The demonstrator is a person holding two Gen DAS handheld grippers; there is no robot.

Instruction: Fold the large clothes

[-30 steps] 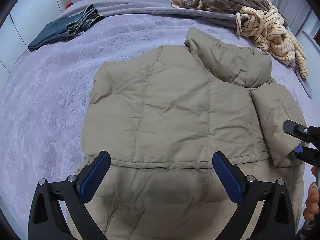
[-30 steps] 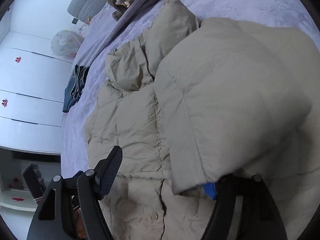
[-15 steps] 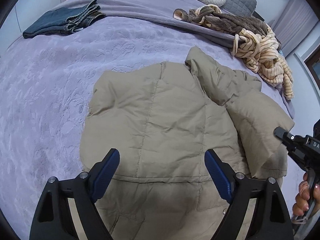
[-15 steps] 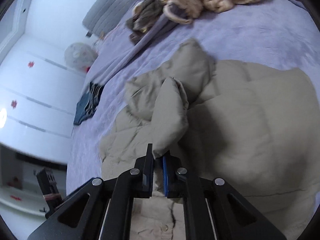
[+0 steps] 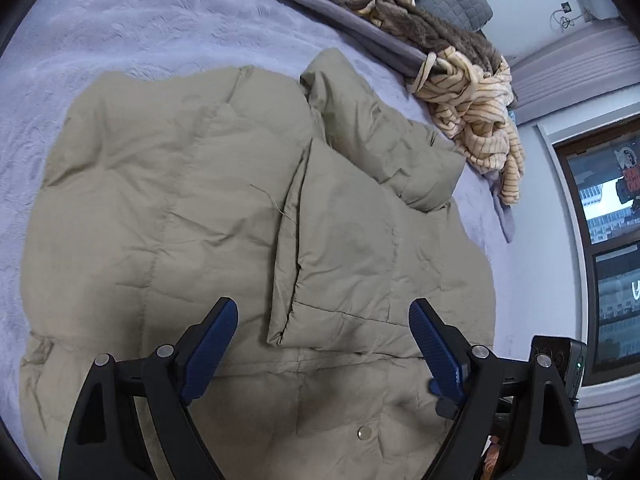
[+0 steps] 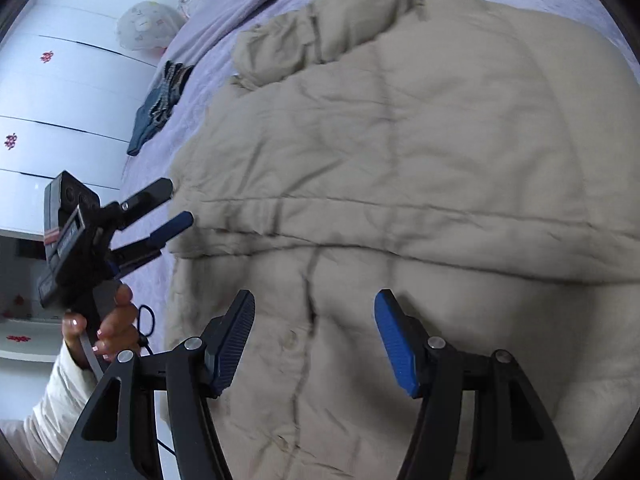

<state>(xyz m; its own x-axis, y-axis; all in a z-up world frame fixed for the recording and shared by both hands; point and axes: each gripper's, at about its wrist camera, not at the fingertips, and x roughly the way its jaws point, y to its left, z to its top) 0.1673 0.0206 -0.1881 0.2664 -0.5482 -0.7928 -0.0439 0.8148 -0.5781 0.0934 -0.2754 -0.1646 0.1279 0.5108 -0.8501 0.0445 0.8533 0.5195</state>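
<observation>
A beige puffer jacket [image 5: 168, 216] lies spread on the purple bed, also filling the right wrist view [image 6: 420, 152]. Its right sleeve [image 5: 344, 240] is folded flat across the body, and the hood [image 5: 372, 132] lies at the far end. My left gripper [image 5: 322, 344] is open and empty over the jacket's near hem. My right gripper [image 6: 314, 336] is open and empty above the front closure near the hem. The left gripper also shows in the right wrist view [image 6: 176, 208], open at the jacket's left edge.
A pile of striped and brown clothes [image 5: 460, 76] lies at the bed's far right. Folded jeans [image 6: 160, 104] lie on the bed's far left side. White cupboards [image 6: 60, 100] stand beyond the bed. A window [image 5: 608, 216] is at the right.
My right gripper carried the sleeve over the jacket, let it go and opened. The sleeve now lies flat on the body. My left gripper shifted right along the hem.
</observation>
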